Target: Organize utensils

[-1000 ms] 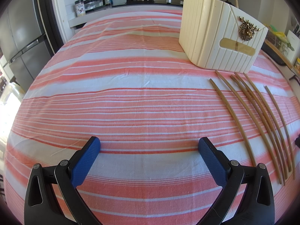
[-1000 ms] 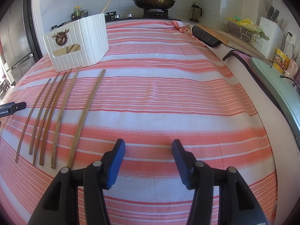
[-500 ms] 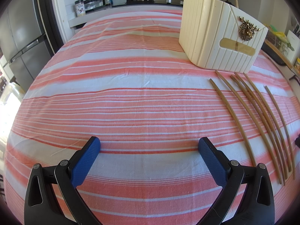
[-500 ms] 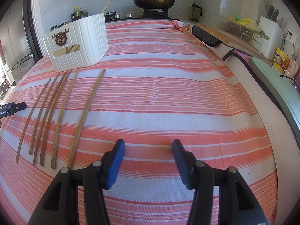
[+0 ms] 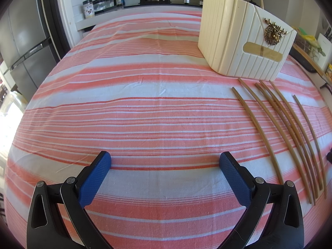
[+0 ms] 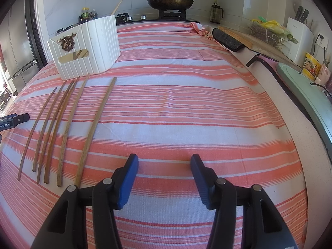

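Nothing has moved since the earlier frames: both grippers and every item are found where they were.

In the left wrist view, the left gripper point(image 5: 165, 166) is held above the striped tablecloth point(image 5: 128, 95) with its jaws wide apart and nothing between them. The chopsticks point(image 5: 276, 128) are laid in a loose row off to its right, six of them counted, their far tips close to the white holder point(image 5: 234, 41), which is stood upright on the cloth.

In the right wrist view, the right gripper point(image 6: 164, 167) is seen with its jaws parted about halfway and empty, over bare cloth. The chopsticks point(image 6: 68, 122) are spread to its left, the nearest one point(image 6: 96, 124) lying apart from the rest, with its near end just beside the left finger. The holder point(image 6: 87, 49) is set beyond them, and something is already seen through its front window.

No stick has yet been picked up, it is judged. The step is best done by taking the separated stick first, the jaws set across its shaft and pressed low to the cloth, so that neighbours are not disturbed.
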`<move>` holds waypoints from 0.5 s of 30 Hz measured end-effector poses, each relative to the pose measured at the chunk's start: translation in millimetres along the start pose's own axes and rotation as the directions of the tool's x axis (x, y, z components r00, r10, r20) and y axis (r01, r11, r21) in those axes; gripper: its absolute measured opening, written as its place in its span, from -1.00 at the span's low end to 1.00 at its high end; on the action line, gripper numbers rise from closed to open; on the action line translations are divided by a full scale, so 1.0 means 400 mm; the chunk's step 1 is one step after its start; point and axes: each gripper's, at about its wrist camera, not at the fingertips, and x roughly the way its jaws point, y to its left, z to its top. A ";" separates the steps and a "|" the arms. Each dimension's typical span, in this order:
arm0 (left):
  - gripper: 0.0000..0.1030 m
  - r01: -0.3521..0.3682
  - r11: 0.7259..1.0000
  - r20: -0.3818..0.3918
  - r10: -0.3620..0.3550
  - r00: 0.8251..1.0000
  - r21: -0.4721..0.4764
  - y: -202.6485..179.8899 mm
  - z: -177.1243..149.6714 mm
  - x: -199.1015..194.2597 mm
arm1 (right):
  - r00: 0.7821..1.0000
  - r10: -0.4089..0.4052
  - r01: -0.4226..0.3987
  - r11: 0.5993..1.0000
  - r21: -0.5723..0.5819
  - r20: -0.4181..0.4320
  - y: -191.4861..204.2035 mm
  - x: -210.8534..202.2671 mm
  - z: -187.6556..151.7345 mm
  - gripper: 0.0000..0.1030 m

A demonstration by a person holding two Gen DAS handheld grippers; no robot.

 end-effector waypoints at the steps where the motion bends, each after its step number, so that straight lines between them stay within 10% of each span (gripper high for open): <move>1: 0.99 0.000 1.000 0.000 0.000 1.000 0.000 0.000 0.000 0.000 | 1.000 0.001 -0.001 1.000 0.001 0.000 0.000 0.000 0.000 0.04; 15: 0.99 -0.001 1.000 0.000 0.001 1.000 0.000 -0.001 0.000 0.000 | 1.000 0.000 0.000 1.000 0.001 0.000 0.000 0.000 0.000 0.04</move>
